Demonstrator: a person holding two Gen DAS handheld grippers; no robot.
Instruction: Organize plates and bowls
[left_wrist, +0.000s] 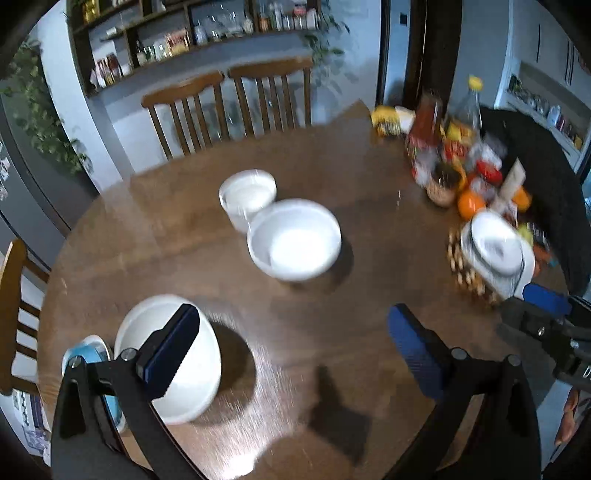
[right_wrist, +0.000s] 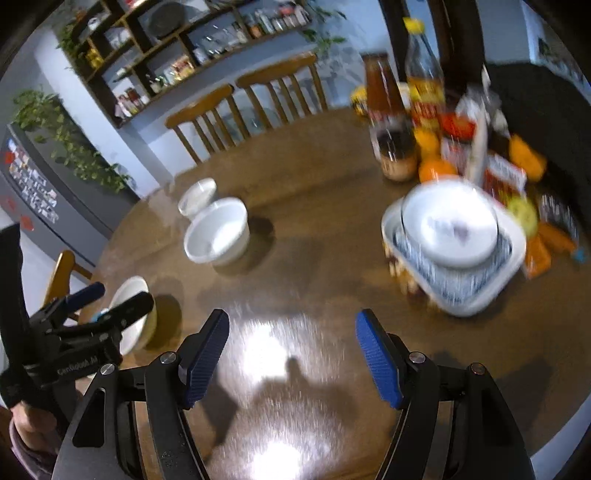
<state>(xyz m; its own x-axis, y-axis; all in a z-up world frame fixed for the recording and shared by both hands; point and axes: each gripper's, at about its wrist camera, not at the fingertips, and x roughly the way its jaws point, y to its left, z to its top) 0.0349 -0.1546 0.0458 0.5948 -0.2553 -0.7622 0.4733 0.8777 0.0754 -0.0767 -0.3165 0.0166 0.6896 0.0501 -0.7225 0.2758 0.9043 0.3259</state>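
Both tongs gape w/ nothing held: left tongs (left_wrist: 291, 345), right tongs (right_wrist: 291, 360). Stack of plates & bowl (right_wrist: 452, 245) sits right on worktop (right_wrist: 317, 192); three white bowls left to gather, I'd judge: two touching mid-far (left_wrist: 293, 240) (left_wrist: 248, 195), one near-left (left_wrist: 173, 360).

Bare wooden table (right_wrist: 314, 206) lies wide open ahead of both grippers, between the two white bowls (right_wrist: 218, 232) at mid-table and the stacked dishes (right_wrist: 454, 240) on the right. Behind that stack, bottles and groceries (right_wrist: 443, 122) crowd the far right edge.
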